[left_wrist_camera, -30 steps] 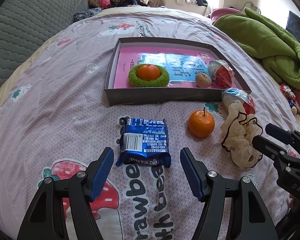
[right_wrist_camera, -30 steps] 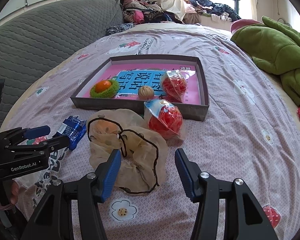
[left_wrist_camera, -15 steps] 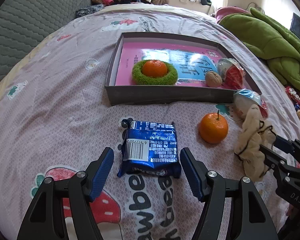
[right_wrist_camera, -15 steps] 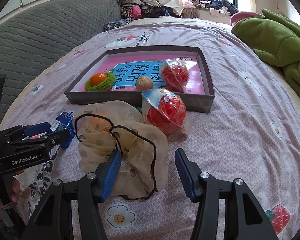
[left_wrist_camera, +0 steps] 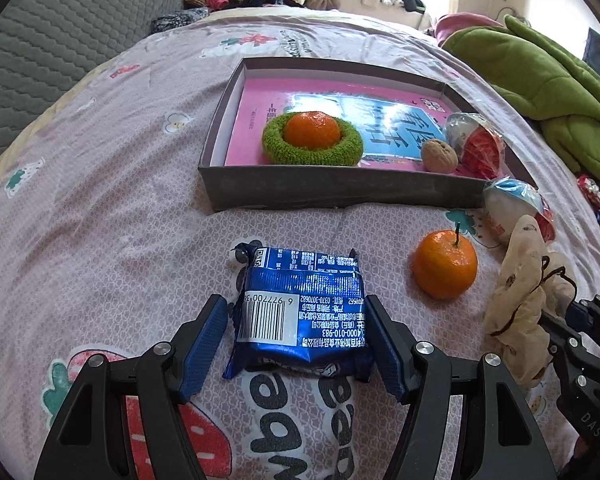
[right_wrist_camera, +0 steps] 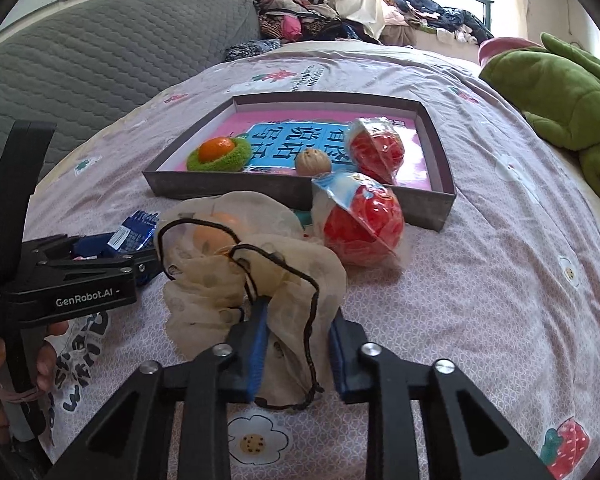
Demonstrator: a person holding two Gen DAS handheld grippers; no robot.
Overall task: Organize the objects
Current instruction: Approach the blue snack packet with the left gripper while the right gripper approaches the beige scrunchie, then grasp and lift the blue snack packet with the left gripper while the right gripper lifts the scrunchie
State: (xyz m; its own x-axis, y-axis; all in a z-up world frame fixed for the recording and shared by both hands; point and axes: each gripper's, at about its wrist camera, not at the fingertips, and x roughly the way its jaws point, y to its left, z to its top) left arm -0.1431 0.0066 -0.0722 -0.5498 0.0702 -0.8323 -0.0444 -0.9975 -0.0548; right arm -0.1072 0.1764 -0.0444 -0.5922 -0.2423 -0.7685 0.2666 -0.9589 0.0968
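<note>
A blue snack packet lies on the bed sheet between the open fingers of my left gripper; the pads stand on both sides of it without squeezing. My right gripper is open around a beige scrunchie with a black cord; it also shows in the left wrist view. A loose orange lies right of the packet. A grey tray holds a pink book, an orange in a green ring, a walnut and a red wrapped ball.
A second red wrapped ball lies on the sheet in front of the tray's near right corner. A green blanket is piled at the right. A grey quilted headboard runs along the left. Clothes are heaped at the back.
My left gripper moved forward so the blue packet now lies between its fingers. My right gripper moved forward onto the scrunchie and its fingers narrowed around it.
</note>
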